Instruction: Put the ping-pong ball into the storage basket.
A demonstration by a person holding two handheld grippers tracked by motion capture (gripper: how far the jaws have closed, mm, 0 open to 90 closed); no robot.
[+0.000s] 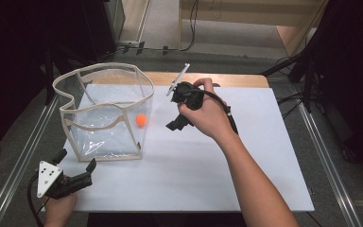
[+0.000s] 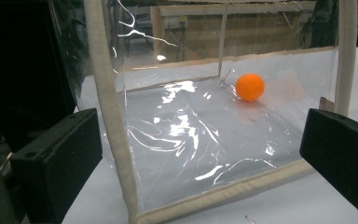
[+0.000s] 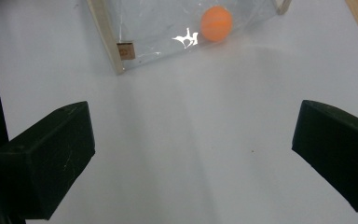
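Observation:
A clear plastic bag [image 1: 104, 111] with beige trim stands open on the left of the white board. An orange ball [image 1: 141, 120] lies inside it against the right wall. My left gripper [image 1: 76, 161] is open just in front of the bag's near left corner, touching nothing. In the left gripper view the bag's corner trim [image 2: 109, 116] and the ball [image 2: 250, 87] lie beyond my open left gripper [image 2: 200, 154]. My right gripper [image 1: 176, 124] hangs above the board just right of the bag. The right gripper view has that gripper [image 3: 193, 158] open and empty, with the ball [image 3: 216, 23] behind the bag's wall [image 3: 107, 32].
The white board [image 1: 227, 161] covers most of a wooden table [image 1: 236, 79]. Metal rails [image 1: 328, 156] run along both sides. A small tag [image 3: 124, 50] sits on the bag's lower corner. Bare board lies to the right of and in front of the bag.

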